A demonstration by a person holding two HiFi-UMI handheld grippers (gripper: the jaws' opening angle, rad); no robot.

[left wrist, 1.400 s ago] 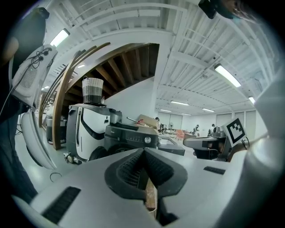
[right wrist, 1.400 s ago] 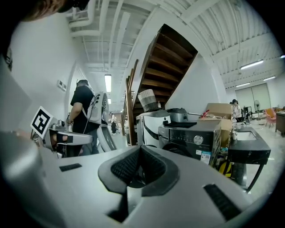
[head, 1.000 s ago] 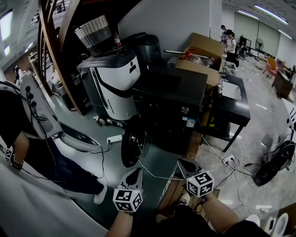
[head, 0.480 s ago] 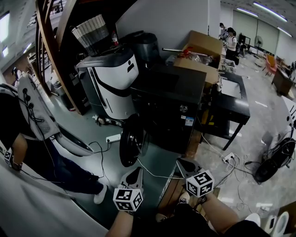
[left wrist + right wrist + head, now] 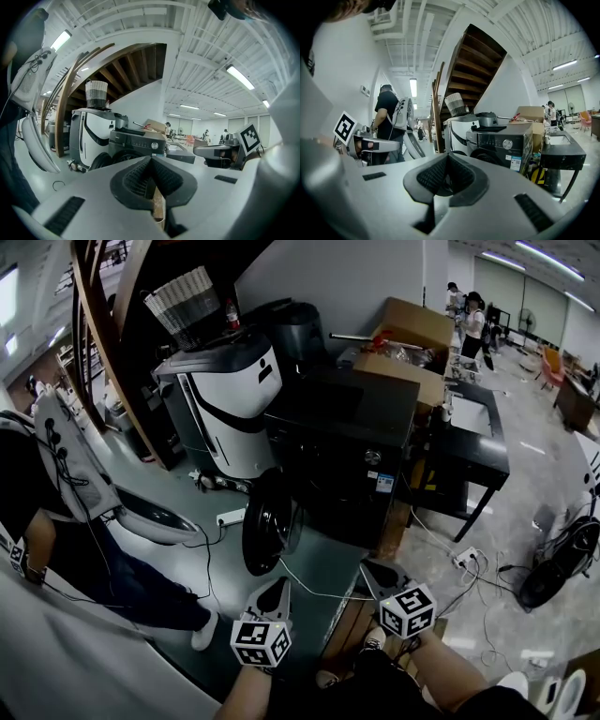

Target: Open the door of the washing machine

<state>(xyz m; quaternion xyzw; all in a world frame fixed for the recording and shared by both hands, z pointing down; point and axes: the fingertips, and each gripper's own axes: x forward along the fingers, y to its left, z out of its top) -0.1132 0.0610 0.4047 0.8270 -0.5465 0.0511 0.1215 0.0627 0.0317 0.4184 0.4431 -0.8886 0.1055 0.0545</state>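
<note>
The black front-loading washing machine [image 5: 349,451] stands in the middle of the head view, and its round door [image 5: 271,523] is swung open to the left. My left gripper [image 5: 274,592] and right gripper [image 5: 378,576] hover side by side in front of it, apart from the door and the machine. Both are shut with nothing between the jaws. In the left gripper view the shut gripper [image 5: 151,162] points at the machine [image 5: 137,142]. The right gripper [image 5: 447,158] faces the washing machine [image 5: 502,140] too, with its control knob visible.
A white appliance [image 5: 228,409] with a woven basket [image 5: 187,302] on top stands left of the washer. Cardboard boxes [image 5: 414,334] and a black table [image 5: 476,442] are on the right. A person [image 5: 52,512] stands at the left. Cables and a power strip [image 5: 232,518] lie on the floor.
</note>
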